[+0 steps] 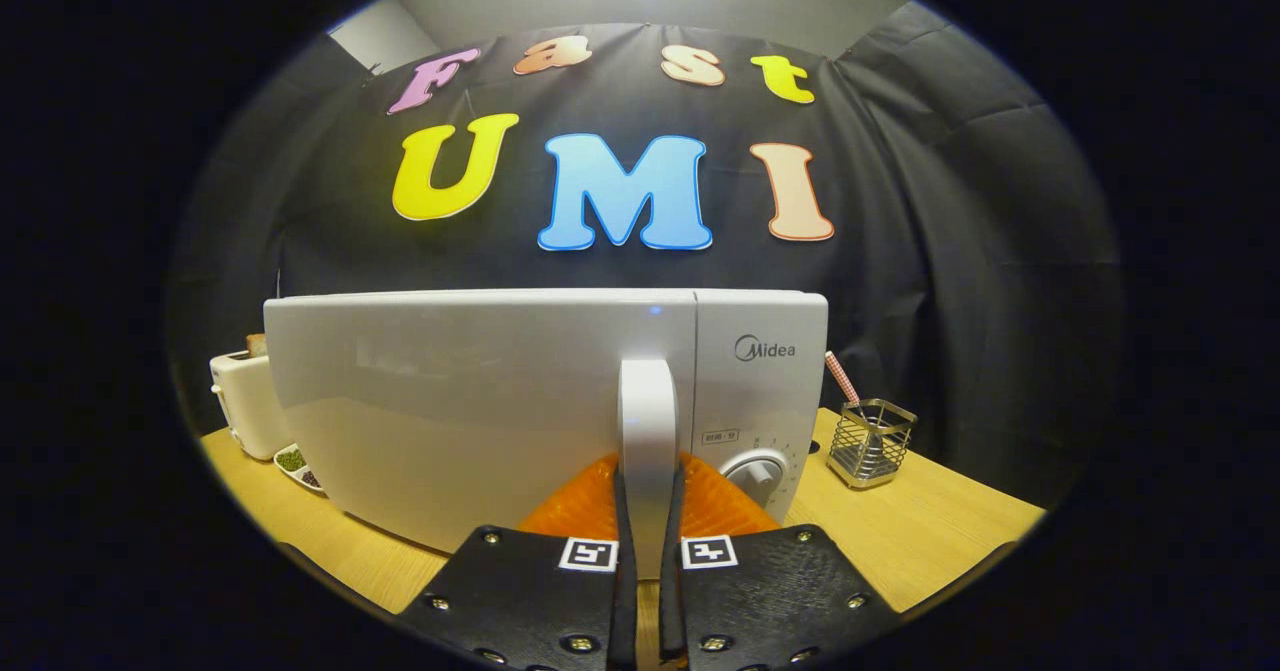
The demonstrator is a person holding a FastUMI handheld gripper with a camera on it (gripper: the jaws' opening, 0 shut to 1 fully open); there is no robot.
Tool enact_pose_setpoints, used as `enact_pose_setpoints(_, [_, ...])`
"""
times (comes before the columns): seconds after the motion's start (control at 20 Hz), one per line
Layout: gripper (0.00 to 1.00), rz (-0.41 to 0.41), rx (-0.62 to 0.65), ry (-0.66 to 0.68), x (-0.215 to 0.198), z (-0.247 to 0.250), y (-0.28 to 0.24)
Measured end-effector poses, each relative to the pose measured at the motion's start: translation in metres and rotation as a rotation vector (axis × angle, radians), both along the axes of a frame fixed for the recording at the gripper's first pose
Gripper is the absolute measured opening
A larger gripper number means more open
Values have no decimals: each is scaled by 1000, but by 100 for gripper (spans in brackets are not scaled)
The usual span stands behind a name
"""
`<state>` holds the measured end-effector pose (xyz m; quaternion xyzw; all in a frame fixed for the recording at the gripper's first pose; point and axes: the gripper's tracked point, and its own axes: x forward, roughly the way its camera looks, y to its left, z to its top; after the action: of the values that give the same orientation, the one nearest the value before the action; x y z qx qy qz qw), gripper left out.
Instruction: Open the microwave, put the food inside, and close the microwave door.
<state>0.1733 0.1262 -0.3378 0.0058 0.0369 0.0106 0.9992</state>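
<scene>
A white microwave [480,401] stands on the wooden table [930,531], its door closed and flush with the control panel [760,391]. The vertical white door handle [647,421] runs down between my fingers. My gripper [648,506] is shut on this handle, one finger pressing each side of its lower part. A round dial [755,476] sits just right of my fingers.
A white toaster [245,401] with bread in it stands left of the microwave, with a small dish of green and dark food [298,466] beside it. A wire holder [872,441] with a pink-striped stick is on the right.
</scene>
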Motion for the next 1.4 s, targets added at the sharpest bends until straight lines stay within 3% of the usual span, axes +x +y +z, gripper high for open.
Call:
enact_pose_setpoints(0.5, [9, -6, 6, -16, -1, 0, 1])
enact_pose_setpoints(0.55, [24, -22, -20, -31, 4, 3, -3])
enact_pose_setpoints(0.6, [27, -39, -52, -8, 5, 0, -6])
enact_pose_setpoints(0.65, [47, -43, -75, -21, 8, 1, -9])
enact_pose_setpoints(0.7, [67, 5, -90, -41, 7, 3, -2])
enact_pose_setpoints(0.8, [27, -1, -73, -45, 5, 8, 4])
enact_pose_setpoints(0.9, [9, -5, -23, -12, 6, 5, -2])
enact_pose_setpoints(1.0, [6, -14, 6, 10, 4, 3, -4])
enact_pose_setpoints(1.1, [6, -27, -23, 2, -25, 4, 1])
enact_pose_setpoints(1.2, [6, -5, -81, -18, -59, 8, 7])
enact_pose_setpoints(1.4, [6, 74, -48, 30, -111, 6, 26])
